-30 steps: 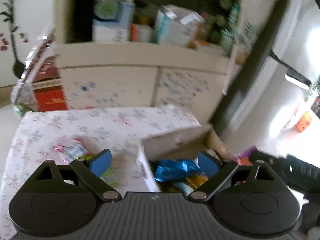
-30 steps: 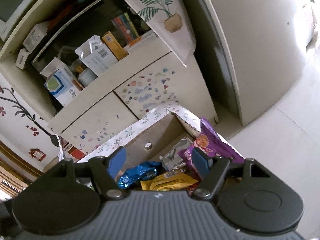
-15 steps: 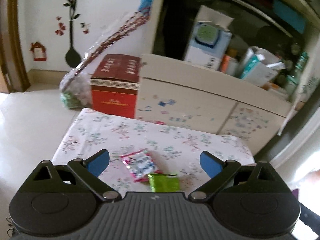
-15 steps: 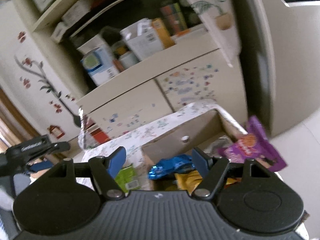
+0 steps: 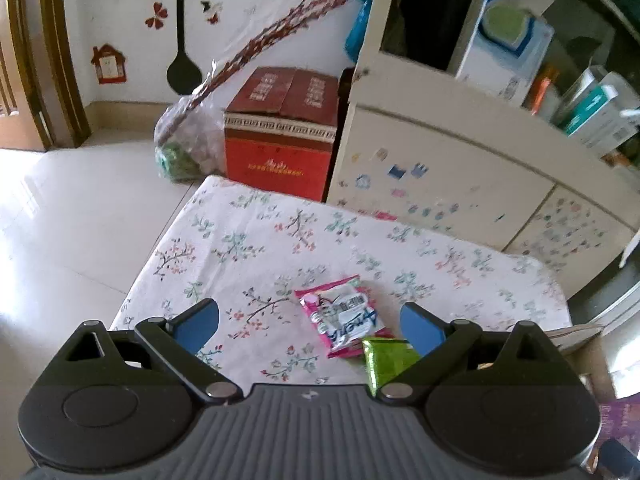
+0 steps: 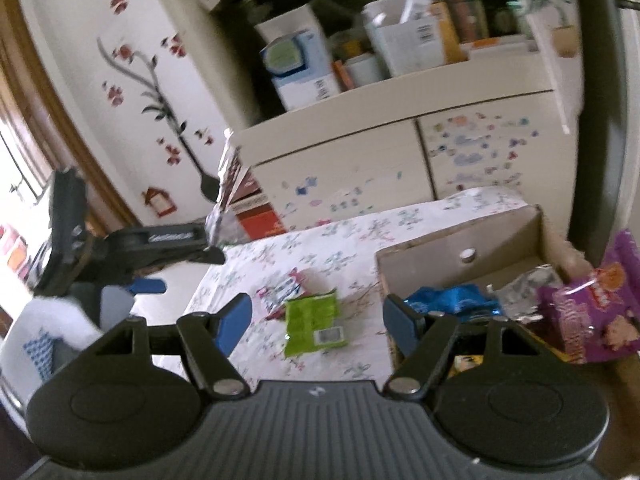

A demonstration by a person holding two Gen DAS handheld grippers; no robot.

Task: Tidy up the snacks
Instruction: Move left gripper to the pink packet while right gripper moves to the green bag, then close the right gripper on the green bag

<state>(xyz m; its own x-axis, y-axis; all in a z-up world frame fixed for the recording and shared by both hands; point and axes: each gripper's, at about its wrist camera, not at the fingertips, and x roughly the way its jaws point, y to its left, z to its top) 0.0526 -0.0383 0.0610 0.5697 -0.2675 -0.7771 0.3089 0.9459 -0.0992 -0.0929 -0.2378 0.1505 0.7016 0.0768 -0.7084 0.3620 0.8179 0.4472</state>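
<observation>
Both tongs, left [image 5: 310, 326] and right [image 6: 316, 326], now swung from cardboard box [image 6: 460, 240] toward pink packet [image 5: 344, 320] beside it; open, empty, next pick pending.

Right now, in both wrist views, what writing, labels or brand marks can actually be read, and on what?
No text reads with certainty.
Pink-and-white snack packet: blue handwriting-style print, not legible.
Red carton: gold characters, too blurred.
Green snack packet: barcode label, digits too small.
Left gripper, side arm: white lettering, blurred.
Purple snack bag: print blurred.
Shelf boxes: barcodes only.
</observation>
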